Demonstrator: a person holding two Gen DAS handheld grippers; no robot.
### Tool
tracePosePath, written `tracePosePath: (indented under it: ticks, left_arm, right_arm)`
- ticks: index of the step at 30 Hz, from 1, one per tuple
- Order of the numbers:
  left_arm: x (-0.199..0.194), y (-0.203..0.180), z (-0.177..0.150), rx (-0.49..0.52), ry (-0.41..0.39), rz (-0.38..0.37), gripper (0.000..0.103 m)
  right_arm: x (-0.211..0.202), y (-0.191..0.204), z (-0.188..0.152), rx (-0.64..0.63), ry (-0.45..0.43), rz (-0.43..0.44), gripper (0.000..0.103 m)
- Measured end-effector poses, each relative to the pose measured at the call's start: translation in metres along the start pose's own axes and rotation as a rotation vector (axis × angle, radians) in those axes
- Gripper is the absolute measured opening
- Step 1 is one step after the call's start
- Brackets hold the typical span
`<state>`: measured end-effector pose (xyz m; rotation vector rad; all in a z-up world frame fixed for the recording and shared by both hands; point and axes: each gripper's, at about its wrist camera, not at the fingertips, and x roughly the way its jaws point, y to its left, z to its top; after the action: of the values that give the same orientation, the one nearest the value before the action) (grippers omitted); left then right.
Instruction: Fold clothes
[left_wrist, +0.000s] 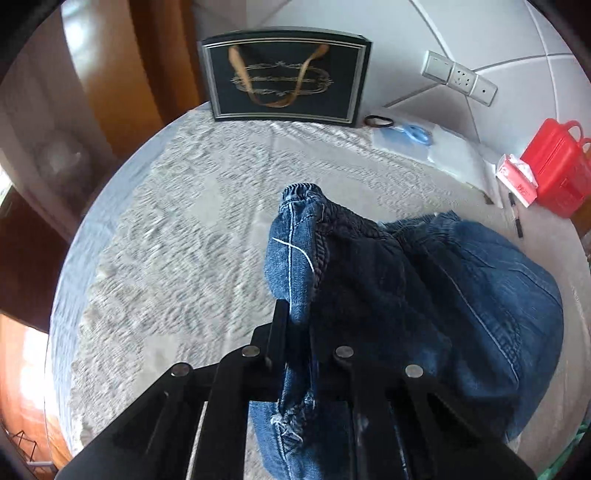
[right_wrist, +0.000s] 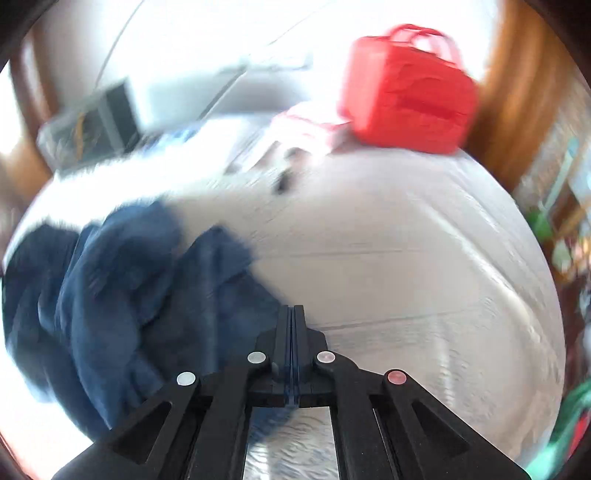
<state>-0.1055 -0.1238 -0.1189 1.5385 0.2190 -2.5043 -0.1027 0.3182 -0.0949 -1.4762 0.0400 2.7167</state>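
Note:
A pair of blue denim jeans is bunched over the lace-covered table. My left gripper is shut on a fold of them near the elastic waistband, which sticks up above the fingertips; the denim hides its right finger. In the blurred right wrist view the jeans lie heaped to the left and reach up to my right gripper. Its fingers are pressed together with a thin blue strip of denim between them, and more denim shows beneath the gripper body.
A black gift bag stands at the table's far edge. Blue scissors, white papers, a pen, a tissue pack and a red case sit at the far right. The red case is ahead of the right gripper.

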Motion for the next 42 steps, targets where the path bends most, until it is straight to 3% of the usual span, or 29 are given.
tracePosePath:
  ticks: [4,5,6,7,8,9,11,13,15,16,20,23,25,30,36,40,41,42]
  left_arm:
    - [0.009,0.020,-0.024,-0.051,0.078,-0.016,0.014]
    - [0.013,0.027,-0.029,-0.071,0.103,-0.027,0.014]
    - [0.015,0.031,-0.031,-0.086,0.117,-0.040,0.014]
    - [0.012,0.031,-0.031,-0.091,0.110,-0.056,0.014]
    - [0.009,0.032,-0.031,-0.097,0.104,-0.071,0.014]
    - [0.005,0.032,-0.030,-0.103,0.097,-0.086,0.014]
    - [0.002,0.026,-0.023,-0.078,0.074,-0.089,0.017]
    - [0.003,0.016,-0.011,-0.047,0.056,-0.095,0.037]
    - [0.010,0.003,0.002,-0.021,0.049,-0.105,0.093]
    - [0.014,-0.004,0.008,-0.008,0.046,-0.109,0.100]
    - [0.039,-0.033,0.035,0.042,0.044,-0.109,0.101]
    - [0.065,-0.052,0.045,0.083,0.067,-0.096,0.101]
    - [0.084,-0.067,0.048,0.116,0.075,-0.076,0.101]
    - [0.111,-0.084,0.038,0.176,0.055,-0.071,0.101]
    - [0.141,-0.103,0.026,0.245,0.030,-0.066,0.103]
    - [0.140,-0.101,0.023,0.260,0.011,-0.074,0.103]
    - [0.140,-0.102,0.024,0.258,0.014,-0.071,0.099]
    - [0.138,-0.102,0.023,0.255,0.014,-0.063,0.088]
  right_arm:
    - [-0.011,-0.031,-0.021,0.087,0.011,0.063,0.003]
    - [-0.007,-0.032,-0.026,0.105,0.029,0.098,0.012]
    - [-0.002,-0.032,-0.034,0.121,0.051,0.127,0.034]
    - [0.003,-0.031,-0.041,0.129,0.074,0.146,0.048]
    - [0.008,-0.027,-0.045,0.129,0.095,0.157,0.080]
    - [0.012,-0.021,-0.048,0.127,0.114,0.167,0.096]
    - [0.021,-0.014,-0.052,0.129,0.150,0.200,0.096]
    - [0.028,-0.013,-0.058,0.125,0.181,0.212,0.096]
    - [0.040,-0.005,-0.059,0.118,0.206,0.209,0.096]
    - [0.045,-0.003,-0.059,0.118,0.215,0.214,0.096]
    - [0.057,0.005,-0.058,0.116,0.236,0.232,0.096]
    - [0.066,0.012,-0.056,0.097,0.246,0.238,0.084]
    - [0.077,0.015,-0.053,0.096,0.264,0.222,0.084]
    - [0.101,0.021,-0.050,0.086,0.299,0.187,0.084]
    - [0.110,0.036,-0.045,0.025,0.274,0.148,0.085]
    - [0.110,0.043,-0.049,-0.012,0.259,0.124,0.088]
    - [0.110,0.044,-0.050,-0.019,0.256,0.117,0.088]
    - [0.110,0.045,-0.049,-0.019,0.260,0.111,0.087]
